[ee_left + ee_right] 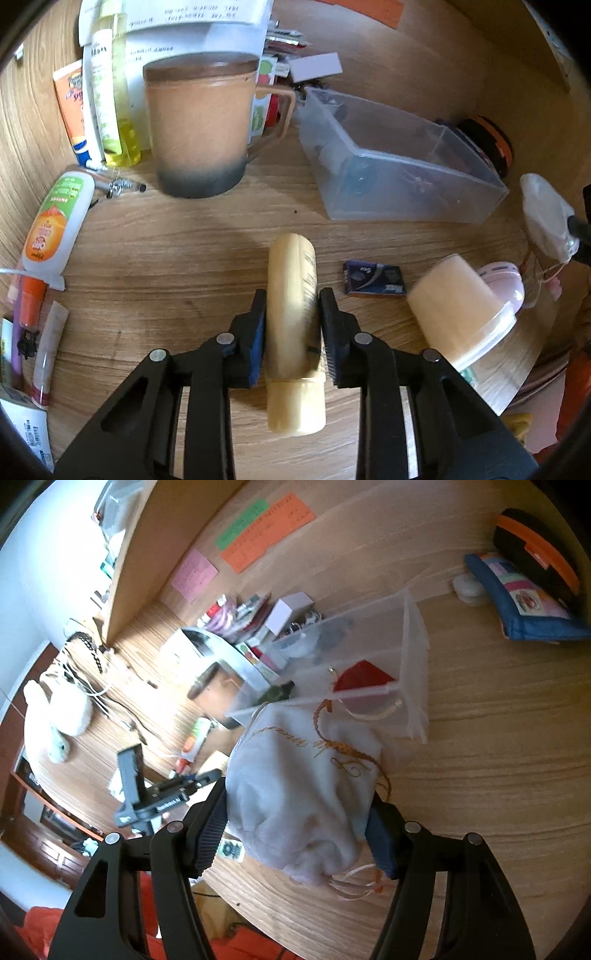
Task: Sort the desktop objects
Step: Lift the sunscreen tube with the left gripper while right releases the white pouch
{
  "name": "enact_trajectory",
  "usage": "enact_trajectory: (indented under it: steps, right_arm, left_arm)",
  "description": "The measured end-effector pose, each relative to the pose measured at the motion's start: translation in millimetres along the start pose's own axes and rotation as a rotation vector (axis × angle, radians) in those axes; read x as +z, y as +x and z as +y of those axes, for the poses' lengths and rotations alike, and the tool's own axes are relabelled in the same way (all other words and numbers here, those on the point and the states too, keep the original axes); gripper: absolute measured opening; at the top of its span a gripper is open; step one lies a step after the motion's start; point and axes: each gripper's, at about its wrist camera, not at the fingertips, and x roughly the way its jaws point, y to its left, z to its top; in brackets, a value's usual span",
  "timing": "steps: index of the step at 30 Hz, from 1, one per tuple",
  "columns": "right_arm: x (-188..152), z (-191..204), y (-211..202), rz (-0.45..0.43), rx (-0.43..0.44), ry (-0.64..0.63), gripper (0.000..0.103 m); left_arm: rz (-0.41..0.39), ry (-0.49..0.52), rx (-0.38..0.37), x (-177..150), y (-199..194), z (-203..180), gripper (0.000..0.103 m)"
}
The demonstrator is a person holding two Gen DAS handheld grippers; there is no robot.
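My left gripper (292, 332) is shut on a cream tube (293, 306) with its cap toward the camera, held above the wooden desk (184, 240). My right gripper (297, 823) is shut on a white drawstring pouch (303, 782) with an orange cord, held just in front of a clear plastic organizer box (369, 657). The pouch also shows in the left wrist view (546, 218), at the right edge. The clear box in the left wrist view (399, 166) lies ahead and right of the tube.
A brown lidded mug (201, 125) stands ahead. Tubes and bottles (107, 96) lie at the left, with a white glue bottle (55, 229). A cream jar (461, 310) and a dark packet (373, 278) lie at the right. A blue pouch (524, 602) is far right.
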Motion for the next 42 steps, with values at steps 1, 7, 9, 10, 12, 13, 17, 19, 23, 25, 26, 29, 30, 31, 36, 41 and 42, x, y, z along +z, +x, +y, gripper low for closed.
enact_trajectory:
  steps: [1,7,9,10,12,13,17,19,23,25,26,29,30,31,36,41,42]
  right_arm:
    - [1,1,0,0.000,0.005,0.001,0.063]
    - [12,4,-1,0.000,0.032,0.016,0.063]
    - [16,5,-3,-0.007,0.024,0.010,0.063]
    - [18,7,-4,-0.010,0.015,0.004,0.063]
    - [22,10,-5,-0.015,-0.005,-0.006,0.063]
    - [24,10,-5,-0.015,-0.011,-0.010,0.063]
    - [24,7,-2,-0.001,-0.003,-0.002,0.063]
    - [21,0,3,0.018,0.006,0.020,0.063]
    - [14,-19,18,0.060,0.027,0.090,0.064]
    - [8,-28,27,0.092,0.010,0.113,0.064]
    - [5,-32,33,0.119,0.000,0.126,0.064]
    - [-1,-40,45,0.159,-0.004,0.158,0.064]
    - [-1,-41,45,0.162,-0.006,0.158,0.064]
    - [0,-39,43,0.162,-0.037,0.148,0.064]
    - [-4,-16,31,0.168,-0.224,-0.025,0.067]
    - [-15,-7,16,0.147,-0.314,-0.110,0.066]
    - [-15,-7,12,0.137,-0.329,-0.110,0.066]
  left_arm:
    - [0.004,0.001,0.000,0,1,0,0.028]
    - [0.021,0.088,0.055,3,12,-16,0.027]
    - [0.024,0.086,0.050,7,16,-18,0.027]
    - [0.023,0.084,0.044,9,17,-18,0.027]
    - [0.017,0.076,0.029,10,17,-18,0.026]
    - [0.015,0.070,0.016,10,16,-17,0.026]
    - [0.008,0.022,-0.030,7,12,-9,0.026]
    - [0.007,-0.006,-0.048,5,10,-4,0.025]
    - [-0.002,-0.034,-0.054,1,4,3,0.025]
    - [-0.005,-0.047,-0.064,1,1,6,0.025]
    - [-0.010,-0.056,-0.070,1,-1,7,0.025]
    - [-0.017,-0.069,-0.075,1,-5,8,0.025]
    - [-0.017,-0.071,-0.075,2,-5,8,0.025]
    - [-0.019,-0.073,-0.077,2,-5,8,0.025]
    - [-0.026,-0.078,-0.100,4,-8,6,0.025]
    - [-0.045,-0.078,-0.117,12,-14,4,0.025]
    - [-0.048,-0.076,-0.119,14,-15,3,0.025]
